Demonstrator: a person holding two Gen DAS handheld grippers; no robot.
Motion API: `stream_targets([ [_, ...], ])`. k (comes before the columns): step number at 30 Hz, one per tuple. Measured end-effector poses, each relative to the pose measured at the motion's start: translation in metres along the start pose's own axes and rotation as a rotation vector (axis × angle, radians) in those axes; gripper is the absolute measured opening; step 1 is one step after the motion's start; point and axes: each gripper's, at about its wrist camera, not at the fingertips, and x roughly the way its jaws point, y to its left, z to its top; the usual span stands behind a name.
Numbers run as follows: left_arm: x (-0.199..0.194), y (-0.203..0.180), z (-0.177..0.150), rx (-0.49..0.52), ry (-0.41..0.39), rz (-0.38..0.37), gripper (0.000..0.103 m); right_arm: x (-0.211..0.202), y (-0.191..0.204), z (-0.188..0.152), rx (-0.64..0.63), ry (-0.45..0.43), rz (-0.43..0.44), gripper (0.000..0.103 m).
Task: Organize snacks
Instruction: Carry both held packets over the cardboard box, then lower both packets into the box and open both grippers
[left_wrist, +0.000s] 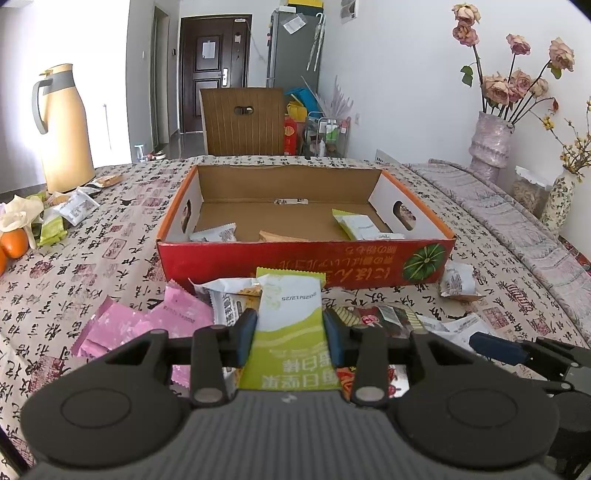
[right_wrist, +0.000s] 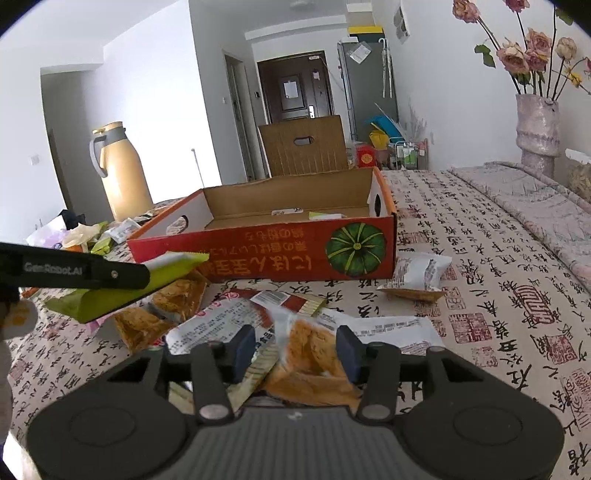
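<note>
My left gripper (left_wrist: 290, 336) is shut on a green and white snack packet (left_wrist: 288, 314) and holds it above the table, just in front of the red cardboard box (left_wrist: 295, 258). The box holds a few packets (left_wrist: 356, 223). In the right wrist view the same packet (right_wrist: 147, 284) shows at the left, in the left gripper. My right gripper (right_wrist: 295, 349) straddles a clear packet of orange-brown snacks (right_wrist: 314, 354) lying on the table; whether the pads press it I cannot tell. Pink packets (left_wrist: 147, 325) lie at the left.
A tan thermos jug (left_wrist: 66, 129) and oranges (left_wrist: 14, 243) stand at the left. Loose packets (right_wrist: 417, 275) lie on the calligraphy tablecloth (right_wrist: 498, 295) in front of the box. Vases with flowers (left_wrist: 489, 140) stand at the right. A wooden chair (left_wrist: 242, 120) is behind the table.
</note>
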Motion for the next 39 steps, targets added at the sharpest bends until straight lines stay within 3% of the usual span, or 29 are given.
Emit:
stream_targets([
  [6, 0.0, 0.001, -0.001, 0.0, -0.001, -0.002, 0.04, 0.009, -0.008, -0.001, 0.035, 0.037, -0.003, 0.048],
  [8, 0.0, 0.001, -0.001, -0.001, -0.002, -0.002, 0.04, 0.01, -0.01, -0.001, 0.049, 0.048, 0.01, 0.031],
  [13, -0.002, 0.002, 0.0, -0.003, -0.009, -0.005, 0.04, 0.002, -0.011, 0.001, 0.054, 0.019, 0.013, 0.013],
  [25, -0.01, 0.002, 0.016, 0.004, -0.068, -0.009, 0.04, -0.01, -0.011, 0.033, 0.041, -0.092, 0.005, 0.013],
  [33, -0.002, 0.002, 0.048, 0.0, -0.133, 0.005, 0.04, 0.013, -0.007, 0.077, 0.009, -0.152, 0.008, 0.013],
  [39, 0.025, 0.007, 0.079, -0.008, -0.158, 0.04, 0.04, 0.046, -0.007, 0.11, -0.013, -0.16, 0.001, 0.013],
])
